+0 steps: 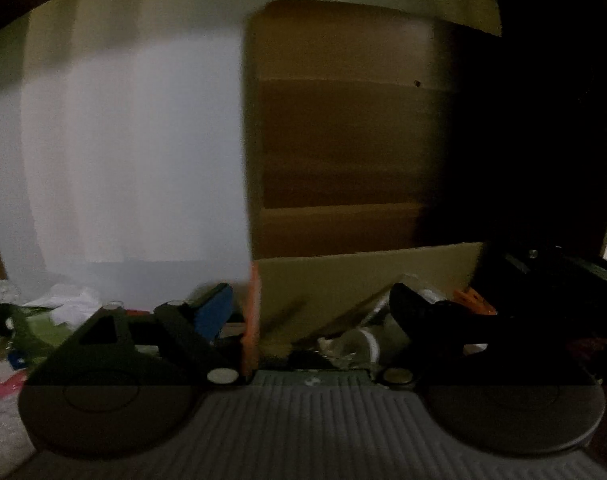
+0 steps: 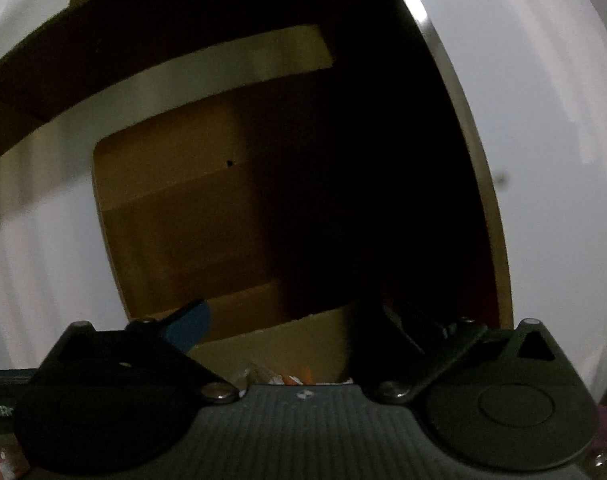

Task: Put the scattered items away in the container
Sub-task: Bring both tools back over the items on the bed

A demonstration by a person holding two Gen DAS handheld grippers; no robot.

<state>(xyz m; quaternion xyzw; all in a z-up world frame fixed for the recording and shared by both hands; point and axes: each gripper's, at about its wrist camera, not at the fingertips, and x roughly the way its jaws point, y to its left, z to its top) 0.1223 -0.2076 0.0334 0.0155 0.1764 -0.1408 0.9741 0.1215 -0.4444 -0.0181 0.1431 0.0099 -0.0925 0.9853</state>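
So both grippers, left gripper (image 1: 307, 320) and right gripper (image 2: 299, 332), have jaws spread and empty over the cardboard box (image 1: 343, 140), while loose clutter (image 1: 55, 312) lies left, nearer the left hand.

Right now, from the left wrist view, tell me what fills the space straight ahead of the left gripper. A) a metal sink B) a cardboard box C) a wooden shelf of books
B: a brown cardboard box with upright flaps rises beyond the left gripper, whose jaws stand apart.
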